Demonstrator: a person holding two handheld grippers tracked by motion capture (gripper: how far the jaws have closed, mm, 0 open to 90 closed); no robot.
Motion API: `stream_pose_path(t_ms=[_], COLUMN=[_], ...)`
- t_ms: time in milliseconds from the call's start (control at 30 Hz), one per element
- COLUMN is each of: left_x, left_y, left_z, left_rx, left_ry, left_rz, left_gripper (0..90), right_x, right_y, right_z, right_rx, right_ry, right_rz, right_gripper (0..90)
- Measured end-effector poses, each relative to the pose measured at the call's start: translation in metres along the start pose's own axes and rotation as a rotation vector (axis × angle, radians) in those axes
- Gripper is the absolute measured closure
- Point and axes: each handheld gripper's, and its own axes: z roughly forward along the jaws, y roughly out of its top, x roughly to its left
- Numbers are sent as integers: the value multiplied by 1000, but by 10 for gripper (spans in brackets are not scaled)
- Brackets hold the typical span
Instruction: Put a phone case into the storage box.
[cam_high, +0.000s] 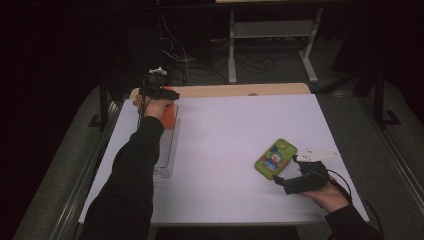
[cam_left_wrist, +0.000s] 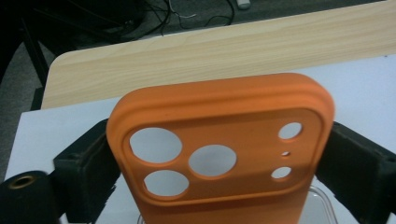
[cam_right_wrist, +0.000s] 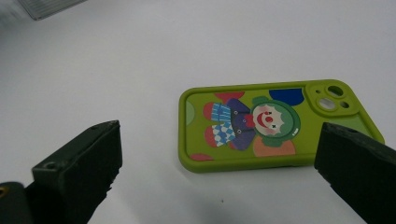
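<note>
Left claw straddles orange phone case, pads alongside.

Counted two phone cases: one orange phone case, pierced by six round holes, three large and three small, and one green phone case printed with a single clown figure. Counted one clear tray at the left side. Counted one table with a white top and one strip of bare wood along its far edge. Counted two grippers, the left gripper and the right gripper, each with two black jaws.
</note>
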Motion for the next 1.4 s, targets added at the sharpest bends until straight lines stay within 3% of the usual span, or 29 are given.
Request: stream_pose_path(t_ms=[167,367,633,800,1067,1400], left_x=[3,8,14,15,5,-27], left_y=[1,4,4,1,-10,-40], left_z=[-2,-15,-40,-62,-98,-126], left_rx=[-8,-45,-74,-70,-109,-142], left_ry=[-19,-53,-133,-207,-341,-480], left_rz=[-10,10,49,77,146,227], left_gripper=[23,16,16,16,16,16], right_x=[0,0,2,2,2,3], right_y=[0,0,1,3,4,7], right_z=[0,0,0,0,1,1], right_rx=[-3,-2,-5,-7,-7,-18], right_ry=[0,0,-3,2,-4,7], right_rz=[2,5,-1,-2,-1,-11], right_gripper=[1,0,0,0,0,0])
